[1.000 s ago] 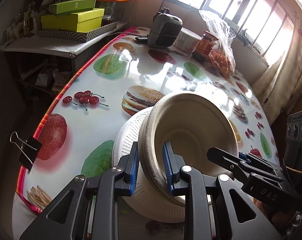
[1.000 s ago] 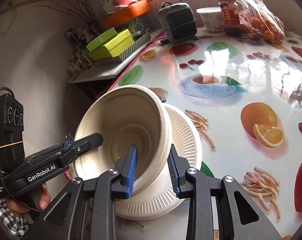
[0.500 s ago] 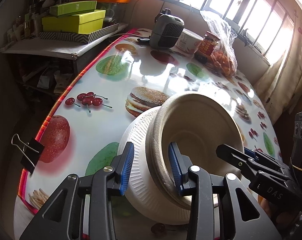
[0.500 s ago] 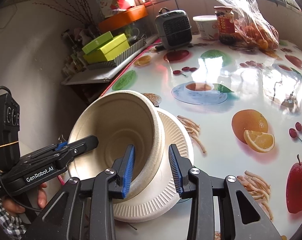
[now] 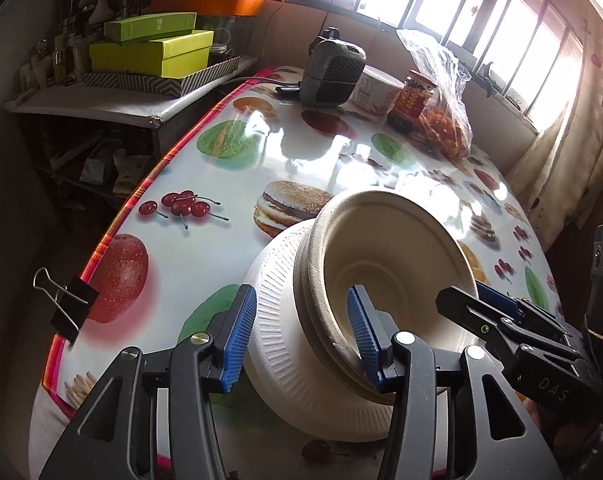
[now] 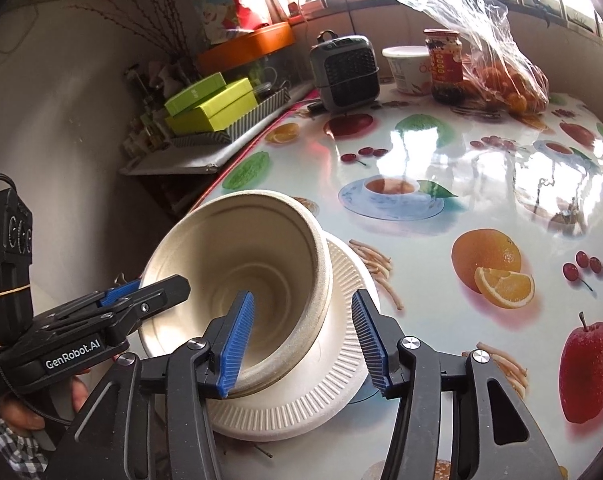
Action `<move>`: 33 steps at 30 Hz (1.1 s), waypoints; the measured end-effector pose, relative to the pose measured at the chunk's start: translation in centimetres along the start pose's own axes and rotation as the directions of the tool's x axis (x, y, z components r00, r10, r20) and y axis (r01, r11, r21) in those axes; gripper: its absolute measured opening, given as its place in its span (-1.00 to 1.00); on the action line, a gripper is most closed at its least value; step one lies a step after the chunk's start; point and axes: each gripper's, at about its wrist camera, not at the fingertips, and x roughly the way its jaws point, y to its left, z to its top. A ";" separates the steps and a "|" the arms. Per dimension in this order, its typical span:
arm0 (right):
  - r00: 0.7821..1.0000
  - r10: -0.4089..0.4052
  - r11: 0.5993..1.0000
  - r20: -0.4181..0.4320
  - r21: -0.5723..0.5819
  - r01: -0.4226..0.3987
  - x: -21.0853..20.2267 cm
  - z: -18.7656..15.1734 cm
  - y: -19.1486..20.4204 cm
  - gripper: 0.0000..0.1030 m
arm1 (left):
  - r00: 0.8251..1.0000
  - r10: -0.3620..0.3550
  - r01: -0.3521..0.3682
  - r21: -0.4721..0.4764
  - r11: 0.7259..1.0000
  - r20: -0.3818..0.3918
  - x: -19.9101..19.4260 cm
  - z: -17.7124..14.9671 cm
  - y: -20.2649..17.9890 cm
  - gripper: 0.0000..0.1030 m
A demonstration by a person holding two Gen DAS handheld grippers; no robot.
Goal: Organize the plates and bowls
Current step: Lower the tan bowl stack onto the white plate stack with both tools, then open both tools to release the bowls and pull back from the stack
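Both hand-held grippers sit wide open around the same pile, and neither one holds anything.

From the left wrist view, the left hand-held gripper has its blue pads spread far apart. One pad is outside the white plates, and the other is inside the tan bowl. The bowls are stacked and sit tipped on the plates, with the open side facing 3 o'clock. The pile rests on the desk near its close edge. The right hand-held gripper pokes in from 3 o'clock, by the bowl's rim.

From the right wrist view, the right hand-held gripper is open just as wide. One pad is inside the bowl and the other is outside the plates. The left hand-held gripper comes in from 9 o'clock. Its jaws look apart too.

I think the stacking step is close to done: bowls on plates. The bowls lean, though. The next move may be to back both grippers away slowly, or to nudge the bowls flat, without bumping the rim.

How many bowls and plates there are is hard to count. The bottom of the pile hides behind the gripper arms. Bright window glare washes out the far desk.
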 end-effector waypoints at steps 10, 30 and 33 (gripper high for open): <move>0.998 -0.016 1.000 0.056 -0.017 0.017 -2.0 -0.8 0.5 0.14 | 0.997 0.046 -0.047 0.016 0.999 0.063 -1.9 -0.6 -0.2 0.03; 0.986 -0.104 0.993 0.130 -0.050 0.112 -5.8 -4.8 0.2 0.29 | 0.981 0.126 -0.136 0.065 0.989 0.144 -5.1 -4.1 0.2 0.17; 0.983 -0.123 0.990 0.135 -0.056 0.131 -6.2 -5.5 0.1 0.30 | 0.976 0.139 -0.155 0.084 0.984 0.168 -5.5 -4.6 0.0 0.18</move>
